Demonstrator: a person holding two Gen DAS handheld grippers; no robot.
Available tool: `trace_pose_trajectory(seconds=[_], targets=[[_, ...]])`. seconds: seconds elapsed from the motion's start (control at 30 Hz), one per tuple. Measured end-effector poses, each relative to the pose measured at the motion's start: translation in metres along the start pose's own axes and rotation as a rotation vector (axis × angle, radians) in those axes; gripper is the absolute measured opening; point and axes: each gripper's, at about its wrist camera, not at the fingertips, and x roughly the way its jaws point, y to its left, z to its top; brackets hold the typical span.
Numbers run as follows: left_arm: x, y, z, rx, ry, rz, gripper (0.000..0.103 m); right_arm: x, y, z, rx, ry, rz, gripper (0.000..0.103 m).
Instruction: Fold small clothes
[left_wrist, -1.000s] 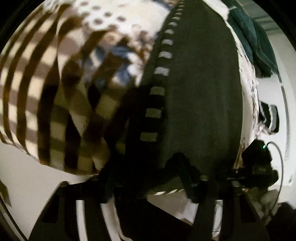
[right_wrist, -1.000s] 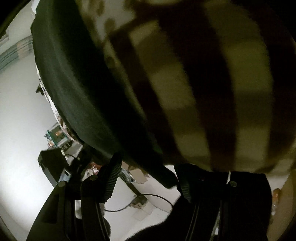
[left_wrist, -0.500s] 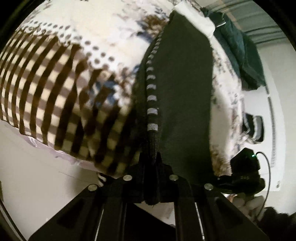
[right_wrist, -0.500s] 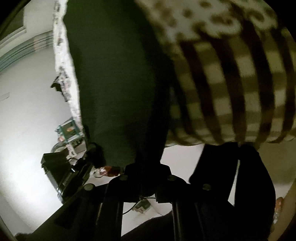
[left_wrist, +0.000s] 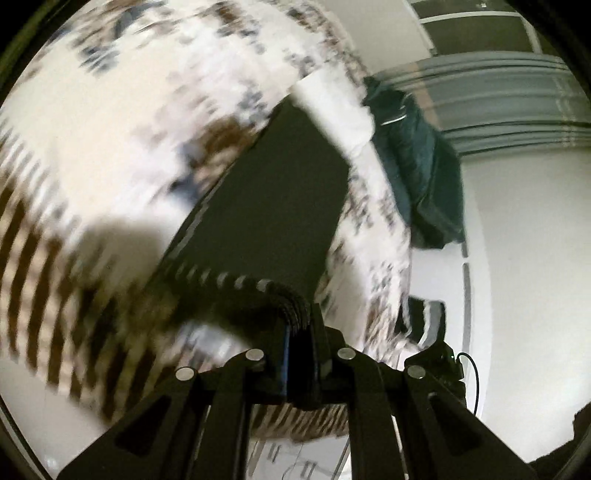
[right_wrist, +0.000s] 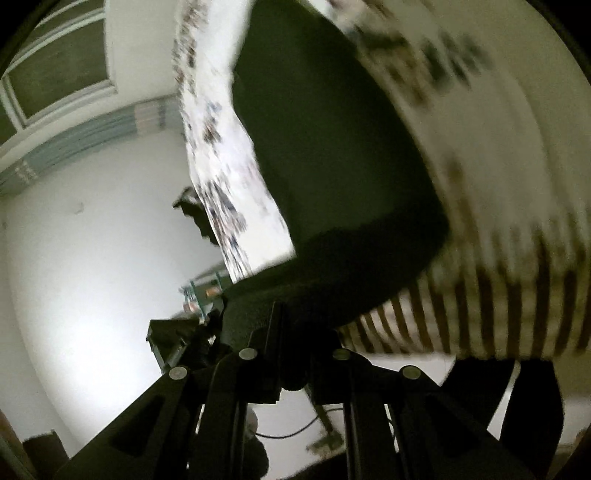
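Dark knit fabric, a small garment (left_wrist: 273, 206) with a row of pale dashes along one hem, is seen lying across a patterned bedspread (left_wrist: 110, 122), its near edge pinched at two places. On the left, the left gripper (left_wrist: 301, 332) is clamped tight on the ribbed corner, which bunches up between the closed jaws. On the right, the right gripper (right_wrist: 291, 332) is likewise closed on the other end of that edge, the cloth (right_wrist: 332, 166) sagging in a soft curve between the two holds. The garment is judged light, limp and not fragile; it is best taken at the corners of the hem, as here, since any hold in the middle would let the sides droop and crease. The dashed trim, a dark green cloth (left_wrist: 417, 166) heaped further off and the floral print are shown only by the left view. A window frame (right_wrist: 59, 66), a wall and some clutter (right_wrist: 199, 295) beyond the bed are shown only by the right view. Both views are blurred.
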Motion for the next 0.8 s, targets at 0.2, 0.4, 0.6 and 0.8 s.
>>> trace_pose_trajectory(seconds=[0.2, 0.4, 0.6, 0.8], targets=[[0.058, -0.04, 0.09, 0.098, -0.058, -0.049, 0.007, -0.004, 0.053, 0.108, -0.054, -0.143, -0.01, 0.01], [0.119, -0.046, 0.174, 0.132, -0.083, -0.044, 0.007, 0.019, 0.092, 0.229, -0.079, -0.217, -0.068, 0.009], [0.177, -0.022, 0.261, 0.043, -0.093, 0.047, 0.023, 0.04, 0.108, 0.343, -0.032, -0.308, -0.037, 0.009], [0.189, 0.0, 0.295, 0.006, -0.129, 0.042, 0.068, 0.046, 0.113, 0.366, -0.087, -0.298, -0.191, 0.061]])
